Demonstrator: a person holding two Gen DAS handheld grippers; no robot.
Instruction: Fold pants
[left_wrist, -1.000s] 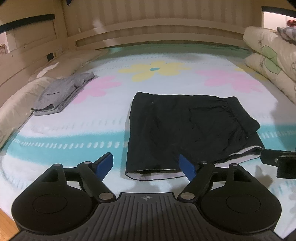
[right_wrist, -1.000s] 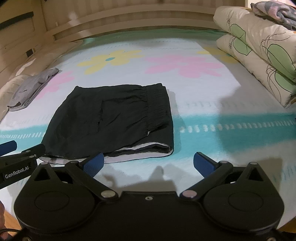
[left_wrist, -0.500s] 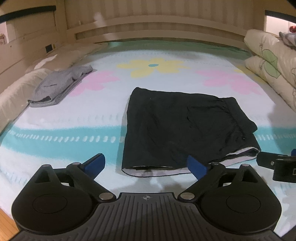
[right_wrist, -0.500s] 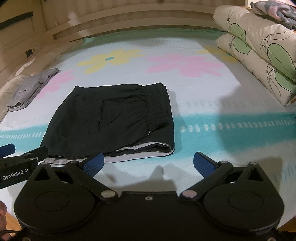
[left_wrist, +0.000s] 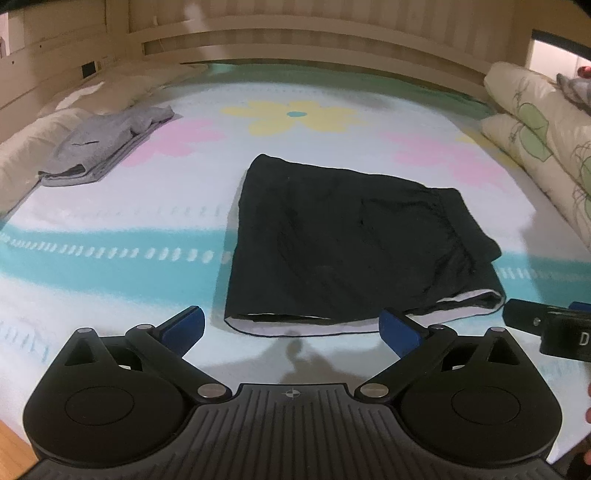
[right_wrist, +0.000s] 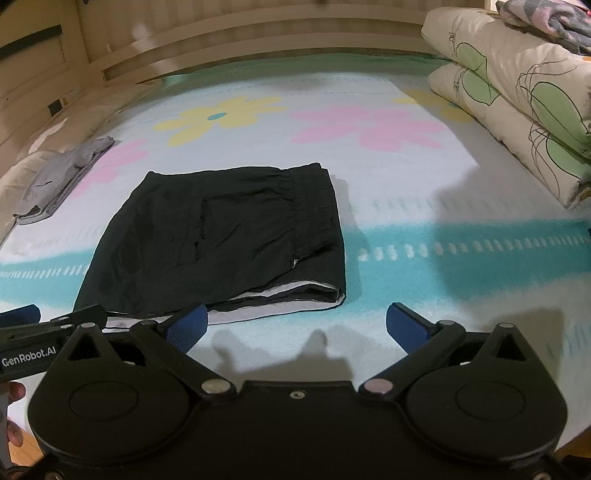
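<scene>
Black shorts (left_wrist: 343, 243) lie folded in half on the flowered bed sheet, white lining showing along the near edge; they also show in the right wrist view (right_wrist: 225, 236). My left gripper (left_wrist: 291, 328) is open and empty, just short of the near leg hem. My right gripper (right_wrist: 295, 326) is open and empty, near the waistband corner at the shorts' near right. Each gripper appears at the edge of the other's view: the right one (left_wrist: 546, 325), the left one (right_wrist: 51, 325).
A folded grey garment (left_wrist: 107, 144) lies at the far left of the bed, also in the right wrist view (right_wrist: 62, 173). Stacked leaf-print quilts (right_wrist: 517, 99) sit along the right side. A slatted wooden headboard (left_wrist: 295, 40) runs along the back. Pillows (left_wrist: 26, 147) line the left.
Both grippers have drawn back a little from the shorts and stay open. The left view has risen and pulled away from the hem. The shorts have not moved.
</scene>
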